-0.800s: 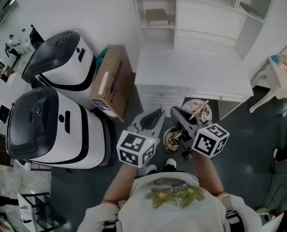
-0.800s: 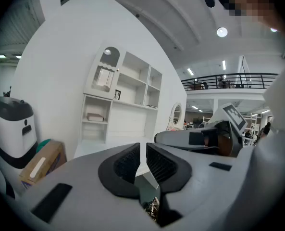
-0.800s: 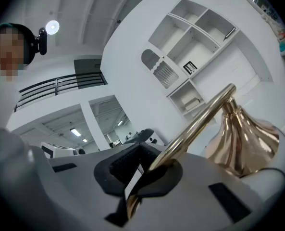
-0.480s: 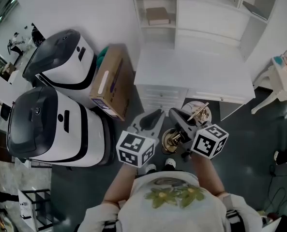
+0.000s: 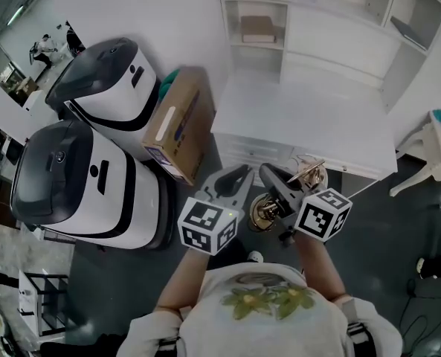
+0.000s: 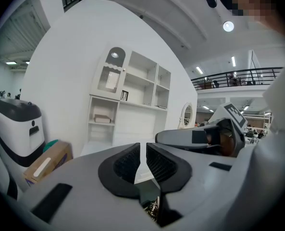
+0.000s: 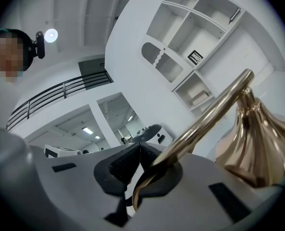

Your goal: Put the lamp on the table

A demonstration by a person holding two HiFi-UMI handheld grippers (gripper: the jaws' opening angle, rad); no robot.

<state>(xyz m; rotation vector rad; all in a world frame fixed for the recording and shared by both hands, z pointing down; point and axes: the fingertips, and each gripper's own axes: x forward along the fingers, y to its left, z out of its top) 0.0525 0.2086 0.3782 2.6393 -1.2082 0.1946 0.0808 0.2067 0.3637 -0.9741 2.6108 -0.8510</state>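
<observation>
Brass lamp, caught by its curved stem between the pads of the right claw, clenched firmly on the metal. Flared gold body to the right of the stem in the right gripper view. From the head view, carried in mid-air above the dark floor, just short of the white tabletop and not resting on it. Round gold foot hanging beside the claw's dark fingers; a second gold part near the tabletop's front edge, possibly the shade, though hard to make out from that angle.

Right forearm reaching forward from the body, marker cube turned up toward the camera, claw pointing away and slightly left.

Left claw alongside, close to the lamp's left, pressed closed with nothing between its pads, only a thin slit showing toward the tips. Left forearm extended the same way, its own cube also facing up.

Further out: a cardboard box leaning at the tabletop's left end, two white-and-black machines beyond it, white shelf unit behind the tabletop.
</observation>
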